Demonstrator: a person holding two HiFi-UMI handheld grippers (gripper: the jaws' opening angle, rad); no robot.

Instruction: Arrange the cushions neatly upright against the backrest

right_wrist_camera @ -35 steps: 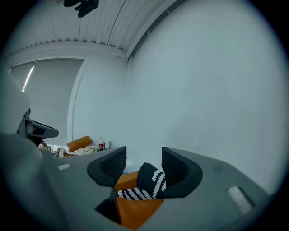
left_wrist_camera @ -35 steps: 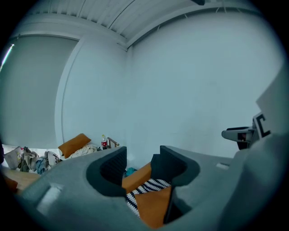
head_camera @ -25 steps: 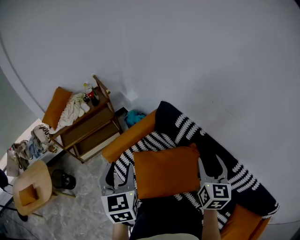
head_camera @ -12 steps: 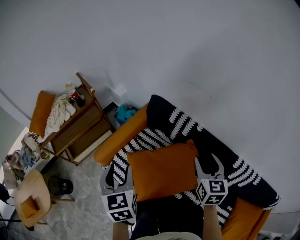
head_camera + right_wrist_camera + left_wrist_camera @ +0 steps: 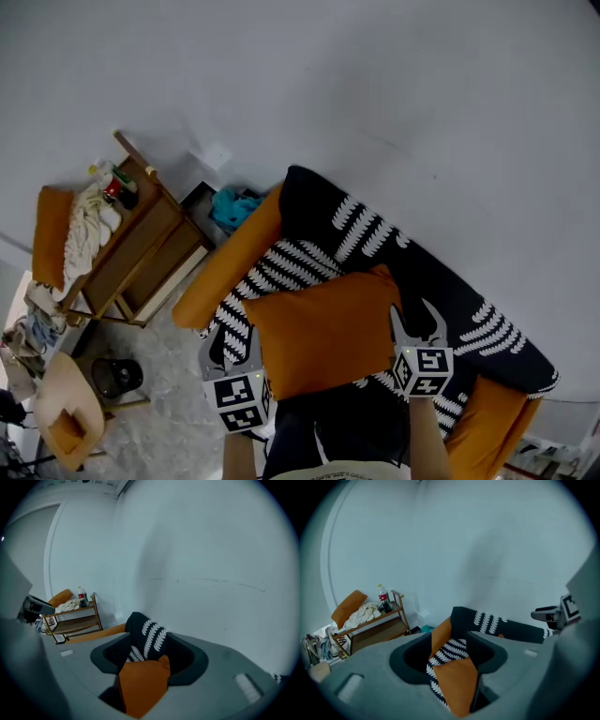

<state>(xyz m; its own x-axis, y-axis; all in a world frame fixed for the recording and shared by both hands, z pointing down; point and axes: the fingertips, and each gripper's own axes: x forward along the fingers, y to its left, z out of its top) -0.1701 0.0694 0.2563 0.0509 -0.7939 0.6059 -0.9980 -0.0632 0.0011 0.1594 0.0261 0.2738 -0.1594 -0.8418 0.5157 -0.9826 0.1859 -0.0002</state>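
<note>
Left gripper [image 5: 234,352] and right gripper [image 5: 414,323] pinch opposite ends of the orange cushion [image 5: 323,333]; the backrest [image 5: 375,239] lies straight beyond, equally near both.

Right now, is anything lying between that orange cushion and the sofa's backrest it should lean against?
Nothing visible does: only the patterned throw lies between the orange cushion and the backrest, draped over the seat.

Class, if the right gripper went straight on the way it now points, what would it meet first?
Past the orange cushion between its jaws, the right gripper would probably meet the sofa's patterned backrest first; depth is hard to judge.
</note>
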